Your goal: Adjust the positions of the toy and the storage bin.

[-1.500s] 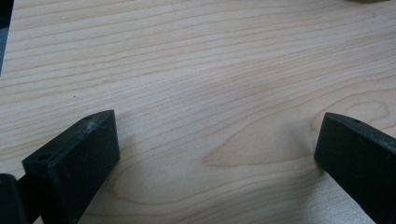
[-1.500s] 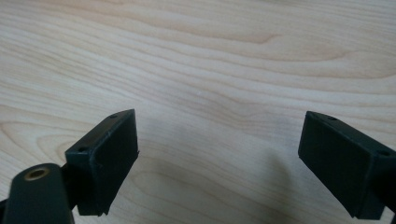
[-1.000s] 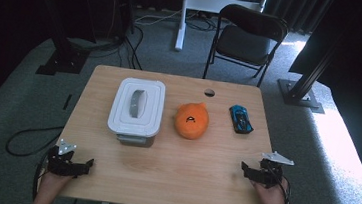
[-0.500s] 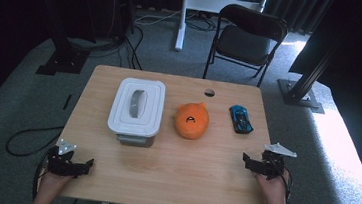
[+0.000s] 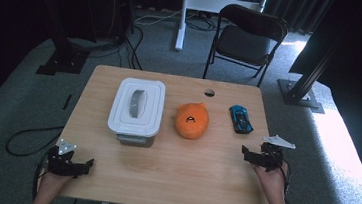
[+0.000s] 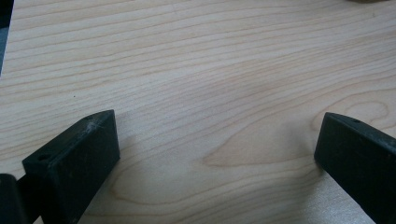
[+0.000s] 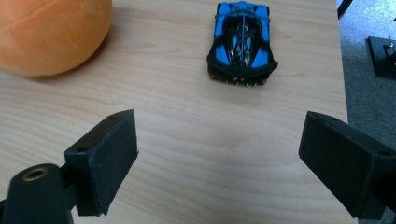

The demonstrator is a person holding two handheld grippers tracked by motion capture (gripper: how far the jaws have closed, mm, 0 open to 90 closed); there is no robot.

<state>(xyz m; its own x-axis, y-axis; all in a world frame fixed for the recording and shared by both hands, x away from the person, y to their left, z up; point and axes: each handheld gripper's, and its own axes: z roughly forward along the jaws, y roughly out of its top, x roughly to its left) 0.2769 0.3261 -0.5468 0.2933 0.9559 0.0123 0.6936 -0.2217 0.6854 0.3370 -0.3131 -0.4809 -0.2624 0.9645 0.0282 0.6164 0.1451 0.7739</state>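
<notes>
A white lidded box [image 5: 136,110] with a grey handle stands left of centre on the wooden table [image 5: 172,171]. An orange plush toy [image 5: 192,120] [image 7: 49,32] lies in the middle, and a blue toy car [image 5: 240,119] [image 7: 242,42] sits to its right. My right gripper [image 5: 251,156] [image 7: 219,158] hovers near the table's right edge, open and empty, with the car just ahead of its jaws. My left gripper [image 5: 80,166] [image 6: 215,154] rests at the front left corner, open over bare wood.
A small round hole [image 5: 209,92] is cut in the table's far edge. A black folding chair [image 5: 248,38] stands behind the table, with dark stands and cables [image 5: 30,135] on the grey carpet around it.
My right gripper has moved a little forward and up toward the blue car. The left gripper has stayed put.
</notes>
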